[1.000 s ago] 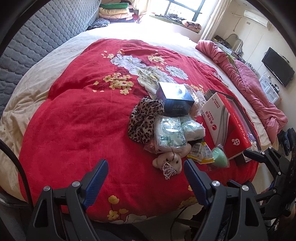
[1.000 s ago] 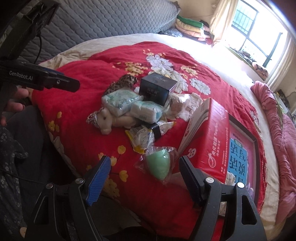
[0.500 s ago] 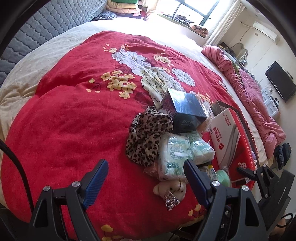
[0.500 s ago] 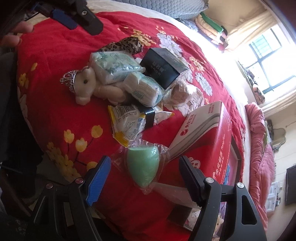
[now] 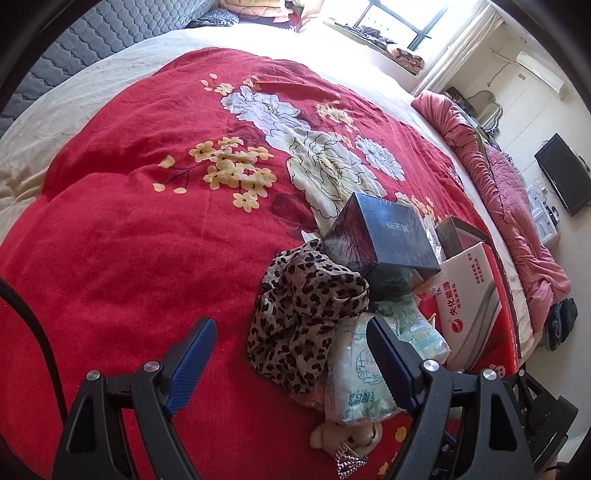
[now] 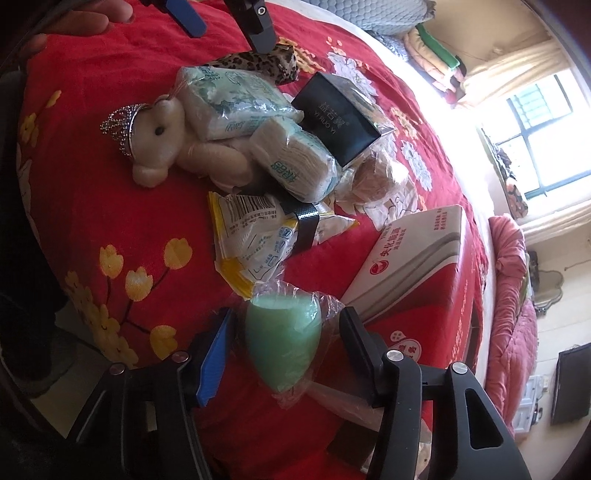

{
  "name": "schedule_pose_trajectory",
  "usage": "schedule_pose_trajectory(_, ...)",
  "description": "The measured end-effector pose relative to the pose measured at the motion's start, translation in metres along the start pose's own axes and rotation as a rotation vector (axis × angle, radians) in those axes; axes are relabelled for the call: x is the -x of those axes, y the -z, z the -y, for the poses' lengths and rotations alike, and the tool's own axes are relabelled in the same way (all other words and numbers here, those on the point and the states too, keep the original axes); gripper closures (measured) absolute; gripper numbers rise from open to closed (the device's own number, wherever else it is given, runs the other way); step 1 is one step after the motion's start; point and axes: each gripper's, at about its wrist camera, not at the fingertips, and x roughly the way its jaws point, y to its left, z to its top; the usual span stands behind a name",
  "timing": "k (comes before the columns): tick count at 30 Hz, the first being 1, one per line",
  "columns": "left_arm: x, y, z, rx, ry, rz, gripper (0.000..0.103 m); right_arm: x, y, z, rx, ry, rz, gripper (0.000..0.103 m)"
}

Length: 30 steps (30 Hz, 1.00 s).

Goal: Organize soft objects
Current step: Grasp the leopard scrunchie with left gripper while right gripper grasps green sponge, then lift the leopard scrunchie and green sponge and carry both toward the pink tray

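Note:
A green egg-shaped sponge (image 6: 282,343) in clear plastic wrap lies between the fingers of my right gripper (image 6: 286,314). Its jaws are closing, with small gaps still on both sides of the sponge. My left gripper (image 5: 290,325) stands open above a leopard-print cloth (image 5: 303,317) and a pack of tissues (image 5: 354,384). A cream teddy bear (image 6: 177,147) with a silver crown lies beside two tissue packs (image 6: 236,103). Close to the sponge is a yellow-edged snack packet (image 6: 255,236). In the left wrist view only the bear's head (image 5: 347,439) shows.
Everything lies on a red flowered blanket (image 5: 147,240) over a bed. A dark box (image 5: 384,236) and a red and white carton (image 6: 417,254) stand by the pile. A bagged bun (image 6: 380,177) lies behind. A hand (image 6: 74,26) holds the left gripper.
The right gripper has sunk towards the green sponge and its fingers have drawn in around it. The left gripper has moved forward and down over the leopard cloth and tissue packs.

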Motion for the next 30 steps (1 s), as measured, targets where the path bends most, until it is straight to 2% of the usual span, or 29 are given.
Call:
schedule_pose_trajectory(4,-0.012,-0.003,-0.002,0.013,0.01,-0.024,0.02,-0.002,0.0,0.001,-0.012,0.002,0.005,0.049)
schedule_pose_trajectory(10,-0.029,-0.009,-0.01,0.056,0.088,-0.046,0.021,0.002,0.0,0.006,-0.049,-0.009,0.019,0.056)
schedule_pose_trajectory(13,-0.039,-0.01,-0.017,0.121,0.167,-0.064,0.037,0.004,0.0,0.012,-0.073,-0.024,0.027,0.059)
schedule_pose_trajectory(16,-0.043,-0.011,-0.019,0.116,0.191,-0.066,0.055,0.008,0.001,0.018,-0.108,-0.045,0.04,0.059)
schedule_pose_trajectory(18,-0.041,-0.012,-0.017,0.109,0.212,-0.051,0.072,0.013,0.002,0.021,-0.129,-0.049,0.05,0.06)
schedule_pose_trajectory(20,-0.038,-0.012,-0.017,0.108,0.226,-0.034,0.081,0.018,0.003,0.025,-0.152,-0.049,0.064,0.06)
schedule_pose_trajectory(24,-0.03,-0.013,-0.019,0.101,0.233,0.002,0.084,0.028,0.003,0.036,-0.2,-0.065,0.098,0.06)
schedule_pose_trajectory(30,-0.003,-0.013,-0.019,0.066,0.204,0.083,0.086,0.04,0.004,0.048,-0.28,-0.085,0.145,0.06)
